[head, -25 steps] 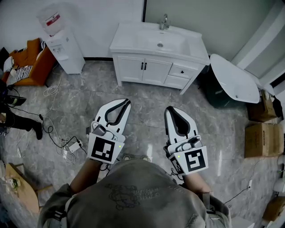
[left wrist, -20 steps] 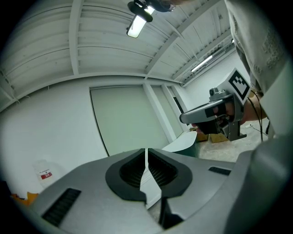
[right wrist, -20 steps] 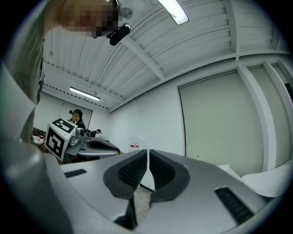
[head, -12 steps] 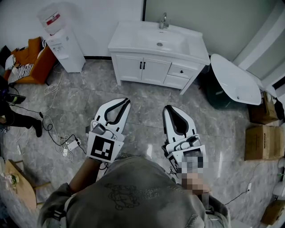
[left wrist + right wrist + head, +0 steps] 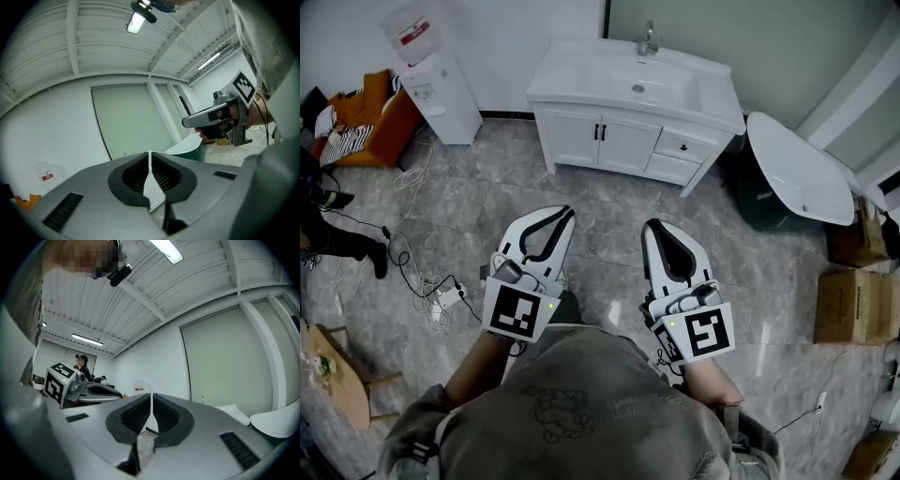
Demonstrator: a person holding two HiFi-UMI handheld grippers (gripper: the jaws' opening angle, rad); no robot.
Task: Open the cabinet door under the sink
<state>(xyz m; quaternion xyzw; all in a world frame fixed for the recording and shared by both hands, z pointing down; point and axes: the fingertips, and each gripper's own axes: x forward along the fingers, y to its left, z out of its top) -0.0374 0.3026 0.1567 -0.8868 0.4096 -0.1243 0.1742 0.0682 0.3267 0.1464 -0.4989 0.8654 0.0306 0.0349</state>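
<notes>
- Nothing of the job is done yet, as I read it: both doors point(image 5: 602, 142) of the sink cabinet point(image 5: 680, 161) sit flush and closed, and their dark handles point(image 5: 601, 134) at the centre seam are untouched.
- The left gripper point(image 5: 566, 215) and right gripper point(image 5: 653, 226) are well short of the cabinet, side by side and apart from each other, pointing towards it over bare tiled floor point(image 5: 609, 202).
- Both tongs are fully closed, tips meeting, with nothing between them; each gripper view shows only wall and room beyond its jaws.
- What I judge is left: walk in, open one gripper, take a handle and swing the door out.
- The floor in front of the cabinet is open, so a door has room to swing.
- To the cabinet's left stands a water dispenser point(image 5: 439, 89); to its right a white tub-like shell point(image 5: 797, 169) leans close to the corner leg.
- Cables point(image 5: 427, 286) lie well off to the cabinet's left front, outside my straight line in.
</notes>
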